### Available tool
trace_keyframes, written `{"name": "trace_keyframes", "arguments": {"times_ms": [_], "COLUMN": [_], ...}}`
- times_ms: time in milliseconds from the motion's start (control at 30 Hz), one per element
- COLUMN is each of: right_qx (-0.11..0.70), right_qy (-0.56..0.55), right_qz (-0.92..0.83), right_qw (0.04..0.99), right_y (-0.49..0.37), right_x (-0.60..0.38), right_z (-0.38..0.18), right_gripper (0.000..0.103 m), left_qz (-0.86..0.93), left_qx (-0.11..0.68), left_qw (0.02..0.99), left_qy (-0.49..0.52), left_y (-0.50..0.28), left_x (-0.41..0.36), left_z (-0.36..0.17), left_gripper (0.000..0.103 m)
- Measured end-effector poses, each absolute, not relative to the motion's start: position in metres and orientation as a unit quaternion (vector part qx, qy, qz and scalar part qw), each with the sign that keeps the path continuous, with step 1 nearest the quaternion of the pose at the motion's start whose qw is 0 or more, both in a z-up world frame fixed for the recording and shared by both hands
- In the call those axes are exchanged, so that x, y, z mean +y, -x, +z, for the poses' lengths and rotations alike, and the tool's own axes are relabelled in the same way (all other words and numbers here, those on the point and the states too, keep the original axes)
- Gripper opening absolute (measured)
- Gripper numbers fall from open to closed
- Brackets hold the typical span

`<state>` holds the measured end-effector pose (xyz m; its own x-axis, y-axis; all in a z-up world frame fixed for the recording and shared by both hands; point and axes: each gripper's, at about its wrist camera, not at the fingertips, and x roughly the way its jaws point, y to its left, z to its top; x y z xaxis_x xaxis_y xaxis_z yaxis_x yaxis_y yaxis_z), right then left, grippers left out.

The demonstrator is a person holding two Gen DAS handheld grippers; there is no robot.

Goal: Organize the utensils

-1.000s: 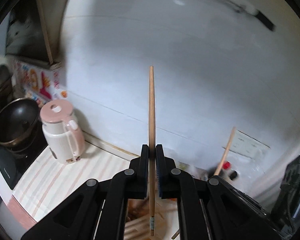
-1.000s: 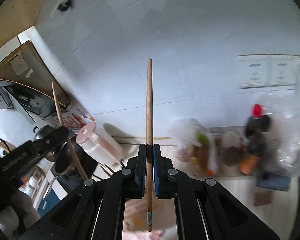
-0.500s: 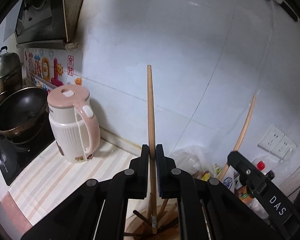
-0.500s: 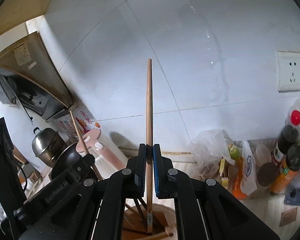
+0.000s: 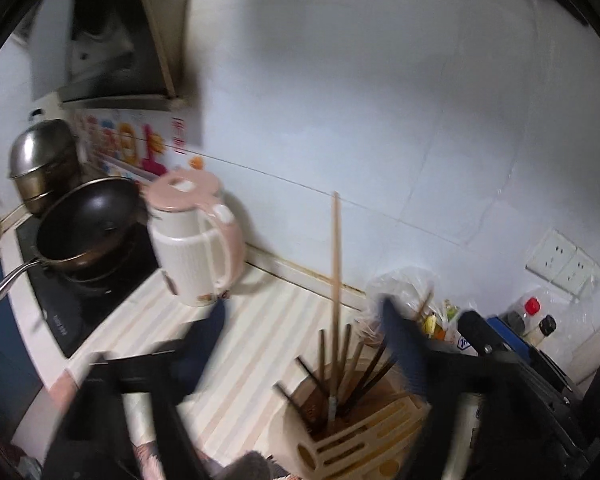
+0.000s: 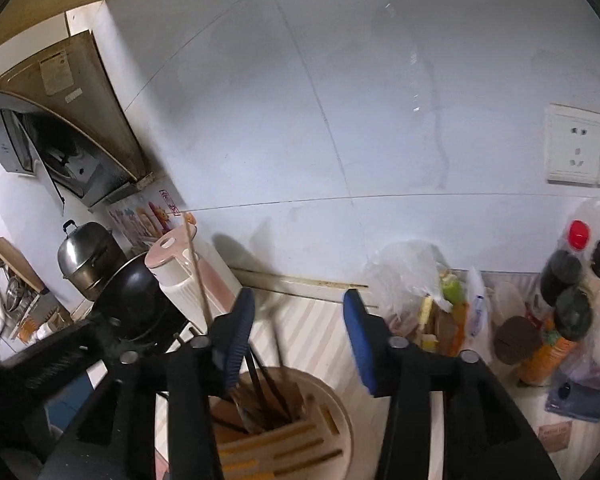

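Left gripper (image 5: pixel 300 344) fingers opening, chopstick (image 5: pixel 334 280) upright in holder (image 5: pixel 352 444)

Pink-and-white kettle (image 5: pixel 196 236) on a cream-striped bench (image 5: pixel 260 344) — black wok (image 5: pixel 88 224) far left; beige chopstick holder (image 5: pixel 352 440); tool pads (image 6: pixel 358 344) blue.

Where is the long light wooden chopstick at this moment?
In the left wrist view, the light wooden chopstick stands almost upright in the beige utensil holder among darker chopsticks, between the opening jaws of the left gripper, right of the pink kettle.
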<state>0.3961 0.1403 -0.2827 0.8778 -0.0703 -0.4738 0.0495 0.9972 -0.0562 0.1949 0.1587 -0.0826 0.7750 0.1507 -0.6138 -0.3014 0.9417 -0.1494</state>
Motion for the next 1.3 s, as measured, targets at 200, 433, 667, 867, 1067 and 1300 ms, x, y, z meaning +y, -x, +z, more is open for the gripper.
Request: {"name": "trace_keyframes", "arguments": {"times_ms": [200,433,667,867,1067,1300], "right_qx": [0.266,0.307,0.358,0.428,0.488,0.494], "right_qy": [0.040,0.043,0.005,-0.021,0.019,0.038], "right_qz": [-0.057,-0.073,-0.046,0.043,0.065,0.059], "right_qw": [0.961,0.948,0.933,0.902,0.870,0.866], "right_y": [-0.360,-0.342,-0.365,-0.435,-0.520,-0.553], "right_x": [0.138,0.132,0.129,0.156,0.195,0.206], "right_z": [-0.277,-0.290,-0.279,-0.261,-0.280,-0.302], "right_gripper": [0.059,0.077,0.077,0.064,0.044,0.007], "left_qz": [0.161,0.179,0.177,0.219,0.255,0.263], "left_qx": [0.336,0.387,0.466,0.502,0.534,0.538], "left_qw": [0.924,0.901,0.858,0.828,0.794,0.785], "left_qy": [0.083,0.085,0.122,0.124,0.137,0.159], "left_y": [-0.163,-0.161,-0.199,-0.241,-0.254,-0.248], "left_x": [0.159,0.154,0.174,0.208,0.237,0.252], "left_z": [-0.097,-0.120,-0.117,-0.125,-0.157,-0.170], "left_gripper": [0.103,0.103,0.103,0.103,0.103,0.103]}}
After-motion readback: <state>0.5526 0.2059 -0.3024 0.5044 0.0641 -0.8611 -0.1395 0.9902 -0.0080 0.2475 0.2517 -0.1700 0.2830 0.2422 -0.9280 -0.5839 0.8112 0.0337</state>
